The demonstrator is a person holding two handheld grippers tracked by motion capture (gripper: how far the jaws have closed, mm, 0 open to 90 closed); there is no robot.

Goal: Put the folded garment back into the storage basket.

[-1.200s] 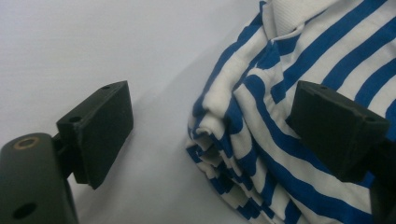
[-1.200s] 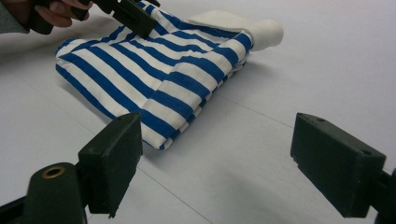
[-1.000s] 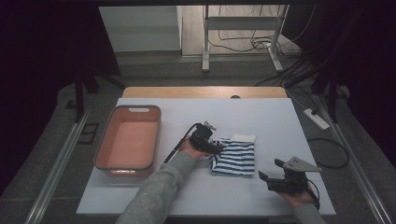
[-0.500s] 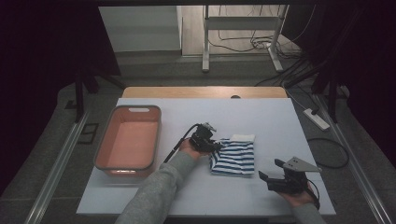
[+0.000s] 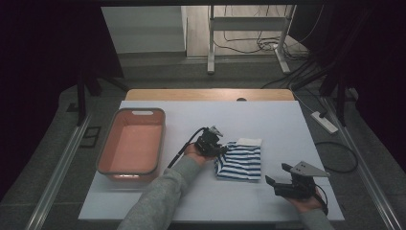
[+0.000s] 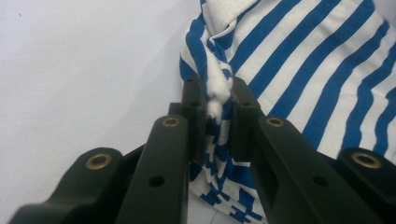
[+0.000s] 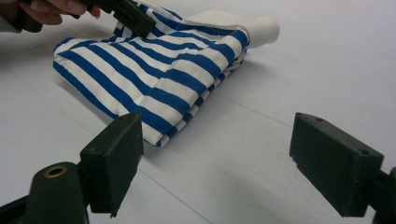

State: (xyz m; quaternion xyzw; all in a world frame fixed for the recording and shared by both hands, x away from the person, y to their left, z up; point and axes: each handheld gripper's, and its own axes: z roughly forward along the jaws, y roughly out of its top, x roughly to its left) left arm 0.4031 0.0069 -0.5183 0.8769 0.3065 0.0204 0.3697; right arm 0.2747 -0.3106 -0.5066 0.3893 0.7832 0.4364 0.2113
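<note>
Your white table (image 5: 158, 201) carries the most: a salmon-pink tub (image 5: 131, 143) sits at its left side, well apart from the work. Near the table's middle lies the folded blue-and-white striped cloth (image 5: 241, 162), flat on the surface with its white cuff toward the far edge. Your left gripper (image 5: 214, 143) sits at the cloth's left edge; its jaws have just been closing and now pinch a bunched fold of the striped fabric between the pads (image 6: 196, 100), cloth squeezed up white between them. Your right gripper (image 5: 280, 178) rests low near the front right of the table, jaws spread wide, nothing between them, close to the cloth's near corner but not touching it.
</note>
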